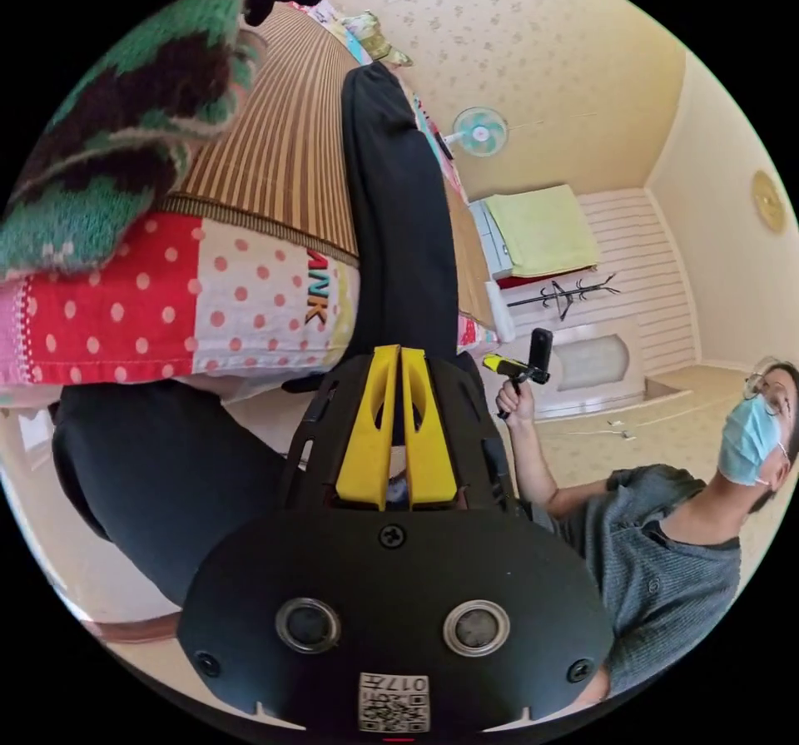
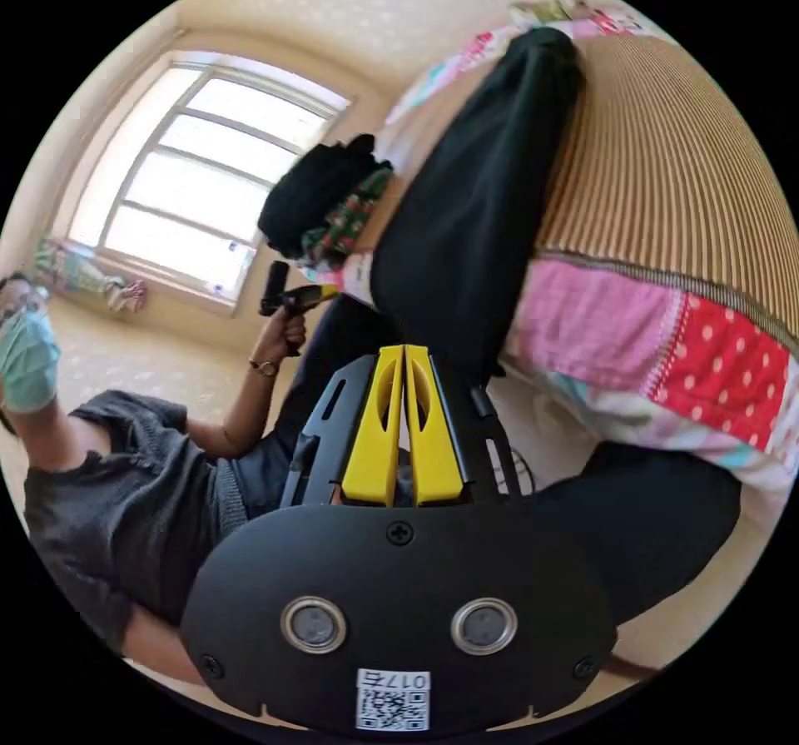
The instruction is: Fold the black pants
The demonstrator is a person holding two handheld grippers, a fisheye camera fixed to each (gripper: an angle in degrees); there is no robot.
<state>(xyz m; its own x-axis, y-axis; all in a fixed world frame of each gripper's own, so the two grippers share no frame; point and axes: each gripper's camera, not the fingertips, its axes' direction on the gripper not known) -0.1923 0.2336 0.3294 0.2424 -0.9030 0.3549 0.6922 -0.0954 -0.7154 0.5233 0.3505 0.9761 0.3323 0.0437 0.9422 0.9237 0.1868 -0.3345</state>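
The left tool (image 1: 398, 424) was clenched, its yellow jaws pinching an edge of the black pants (image 1: 399, 221). The right tool (image 2: 404, 424) gripped the same garment's hem likewise. From both, the pants ran away across the bed (image 1: 283, 146), over its striped mat and the dotted quilt (image 1: 166, 295) at the near edge. This looked like the opening fold: both held ends probably needed carrying to the far end together, kept level and taut.

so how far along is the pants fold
Early. Done: the black pants lie stretched out along the striped mat. In hand: the left gripper and right gripper have jaws together at the near end hanging off the bed. Left: no fold visible yet.
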